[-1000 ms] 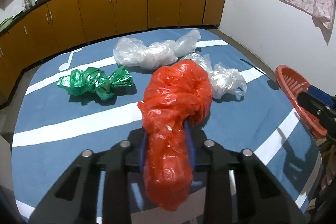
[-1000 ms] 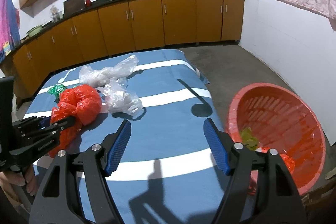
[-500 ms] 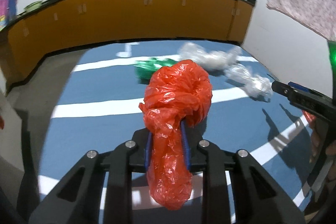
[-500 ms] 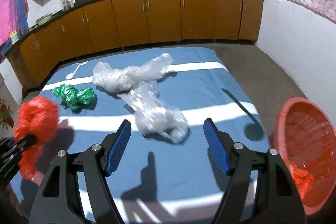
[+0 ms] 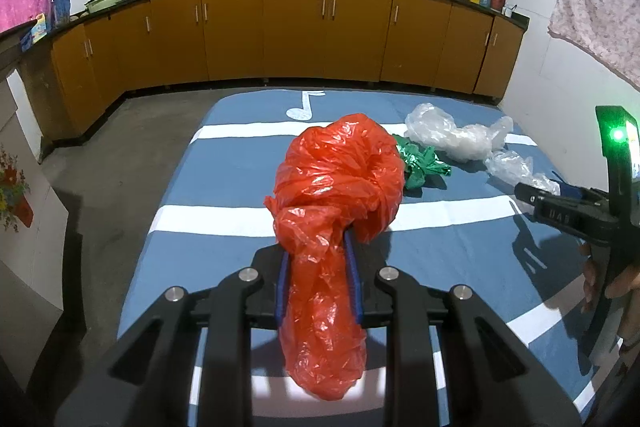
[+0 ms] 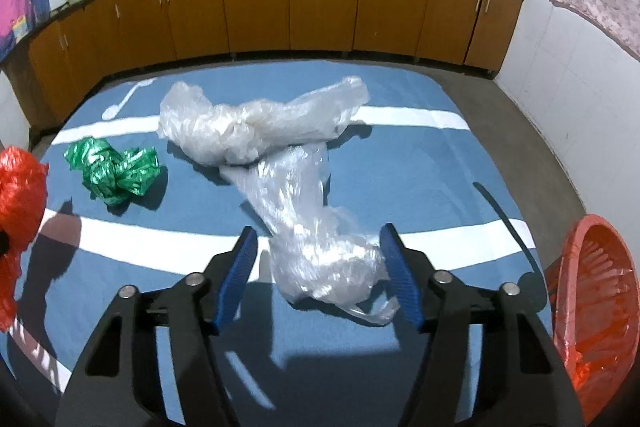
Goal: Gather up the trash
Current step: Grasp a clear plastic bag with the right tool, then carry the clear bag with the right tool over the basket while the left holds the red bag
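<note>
Trash, four pieces, on a blue mat (image 6: 420,155) with white stripes. Near clear bag (image 6: 320,247): crumpled, lying on the mat between the pads of my right gripper (image 6: 320,271); the jaws are closing around it, though I see a gap on each side and no pinch yet. Far clear bag (image 6: 256,123): larger, behind the first and touching it. Green bag (image 6: 114,169): knotted, to the left, apart from both. Red bag (image 5: 332,203): clamped at its neck in my left gripper (image 5: 318,283), its knotted bulk above the pads and its tail hanging below, clear of the mat.

Red basket (image 6: 600,307): on the floor off the mat's right edge, red plastic already inside.

Step in hand, as I judge it: right gripper taking the near clear bag while the left carries its load. Next: finish the squeeze on the bag's bulk rather than its loose tail, lift, and swing both loads right to the basket.

Beyond: orange cabinets (image 6: 320,3).
</note>
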The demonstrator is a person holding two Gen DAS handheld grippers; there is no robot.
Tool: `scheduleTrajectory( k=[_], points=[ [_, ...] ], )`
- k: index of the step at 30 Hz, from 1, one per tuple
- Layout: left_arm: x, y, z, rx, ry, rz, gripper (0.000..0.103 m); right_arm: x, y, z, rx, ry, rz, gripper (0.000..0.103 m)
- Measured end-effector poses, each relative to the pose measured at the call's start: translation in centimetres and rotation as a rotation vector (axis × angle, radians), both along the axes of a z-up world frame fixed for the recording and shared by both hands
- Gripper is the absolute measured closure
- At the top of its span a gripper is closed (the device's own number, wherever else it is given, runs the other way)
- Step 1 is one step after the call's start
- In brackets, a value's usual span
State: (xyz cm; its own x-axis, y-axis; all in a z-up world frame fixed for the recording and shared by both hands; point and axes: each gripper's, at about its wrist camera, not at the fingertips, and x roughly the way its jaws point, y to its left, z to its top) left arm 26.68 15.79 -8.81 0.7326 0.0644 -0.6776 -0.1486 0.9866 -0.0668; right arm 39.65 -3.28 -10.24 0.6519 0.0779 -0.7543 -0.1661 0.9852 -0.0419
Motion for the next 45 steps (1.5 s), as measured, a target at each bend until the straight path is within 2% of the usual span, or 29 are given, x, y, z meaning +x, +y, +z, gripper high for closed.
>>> scheduleTrajectory(
  k=[3,9,24,45],
  points=[
    [0.1,-0.4,0.1,0.001,-0.001,-0.004,0.079,-0.1,-0.1,-0.3,-0.008,0.009,0.006,0.053],
    [-0.1,-1.0,0.2,0.004,-0.006,-0.017,0.079,-0.9,0.0,-0.1,-0.005,0.005,0.019,0.058],
    [-0.7,-1.5,0.8,0.014,-0.015,-0.051,0.079,-4.6,-1.6,1.4,0.058,-0.018,0.018,0.059],
    [-1.6,-7.0,2.1,0.044,-0.038,-0.157,0.079,-9.6,-8.0,3.6,0.146,-0.073,-0.089,0.059]
  ],
)
